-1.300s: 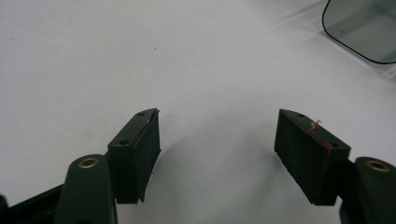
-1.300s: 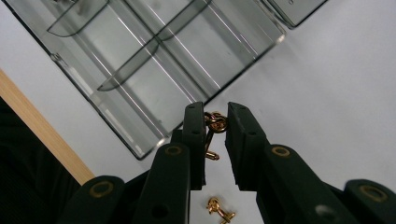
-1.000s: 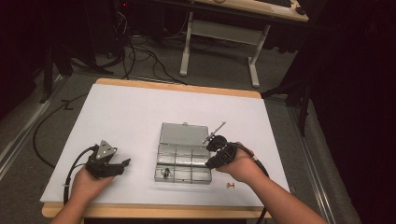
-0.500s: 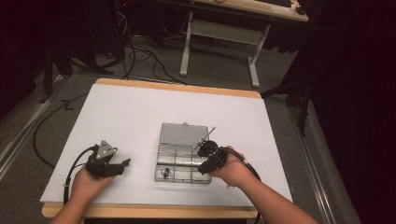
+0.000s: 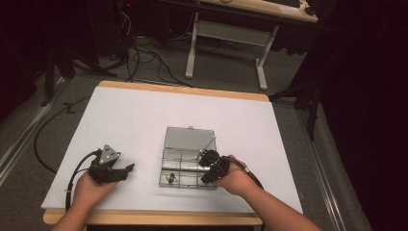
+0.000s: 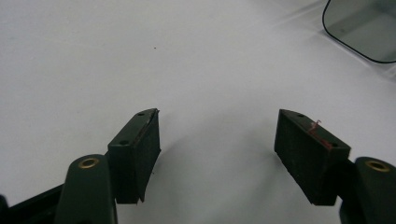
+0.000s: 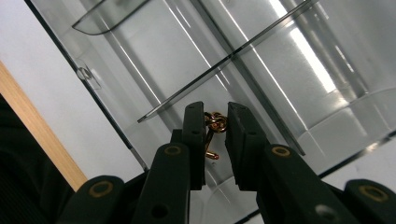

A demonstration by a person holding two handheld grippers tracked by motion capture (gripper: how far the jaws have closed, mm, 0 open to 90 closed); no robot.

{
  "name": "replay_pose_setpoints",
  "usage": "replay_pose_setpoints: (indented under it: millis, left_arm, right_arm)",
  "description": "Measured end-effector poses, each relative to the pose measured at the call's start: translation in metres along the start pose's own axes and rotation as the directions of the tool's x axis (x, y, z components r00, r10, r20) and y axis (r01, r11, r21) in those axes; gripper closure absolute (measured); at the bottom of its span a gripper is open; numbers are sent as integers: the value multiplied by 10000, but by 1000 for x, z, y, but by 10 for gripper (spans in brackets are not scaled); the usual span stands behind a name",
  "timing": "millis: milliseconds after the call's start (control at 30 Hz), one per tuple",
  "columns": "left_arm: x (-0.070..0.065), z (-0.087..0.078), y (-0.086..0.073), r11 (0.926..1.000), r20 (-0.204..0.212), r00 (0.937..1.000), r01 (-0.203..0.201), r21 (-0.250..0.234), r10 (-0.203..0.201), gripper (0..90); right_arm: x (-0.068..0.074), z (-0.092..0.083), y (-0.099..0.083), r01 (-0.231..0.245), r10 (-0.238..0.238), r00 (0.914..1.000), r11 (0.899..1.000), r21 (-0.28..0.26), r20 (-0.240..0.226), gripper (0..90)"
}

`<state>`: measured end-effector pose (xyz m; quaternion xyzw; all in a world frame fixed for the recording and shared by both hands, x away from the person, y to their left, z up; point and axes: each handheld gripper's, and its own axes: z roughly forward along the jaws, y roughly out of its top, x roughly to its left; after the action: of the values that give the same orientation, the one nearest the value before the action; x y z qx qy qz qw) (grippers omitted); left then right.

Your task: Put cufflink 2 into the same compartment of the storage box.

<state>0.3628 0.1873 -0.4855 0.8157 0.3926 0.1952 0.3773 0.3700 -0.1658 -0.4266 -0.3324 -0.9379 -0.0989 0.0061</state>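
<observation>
Since the earlier high views, the right gripper (image 5: pixel 208 165) has come down and leftward from the table beside the clear compartment box (image 5: pixel 187 139), so that it now hangs over the box's right-hand cells. Pinched between its black jaws is a small gold earring (image 7: pixel 213 127), a knot-shaped piece with a thin post hanging below; seen from the right gripper view, it sits just above a compartment floor near the box's front wall, with the dividers running away behind it. The clenched grip on so tiny a thing looks meant to keep it from slipping until it is inside a cell, so I judge the step in hand is lowering it in for release. Another small dark item (image 5: pixel 169 179) already lies in the box's front-left cell. Well to the left of the box, the left gripper (image 6: pixel 217 140) rests on the white table (image 5: pixel 144 115) with jaws spread and nothing between them, seemingly parked out of the way.
</observation>
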Motion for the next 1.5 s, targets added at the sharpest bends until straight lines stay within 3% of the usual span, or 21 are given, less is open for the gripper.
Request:
replay_pose_setpoints:
  millis: [1133,1500]
  left_arm:
    - [0,0,0,10000,-28,10000,-15,32,15,318]
    - [0,0,0,10000,-75,10000,-35,25,35,318]
  right_arm:
    - [2,10,2,15,-15,9999,10000,45,-107,745]
    - [-4,-32,-2,-134,139,9999,9979,-635,78,750]
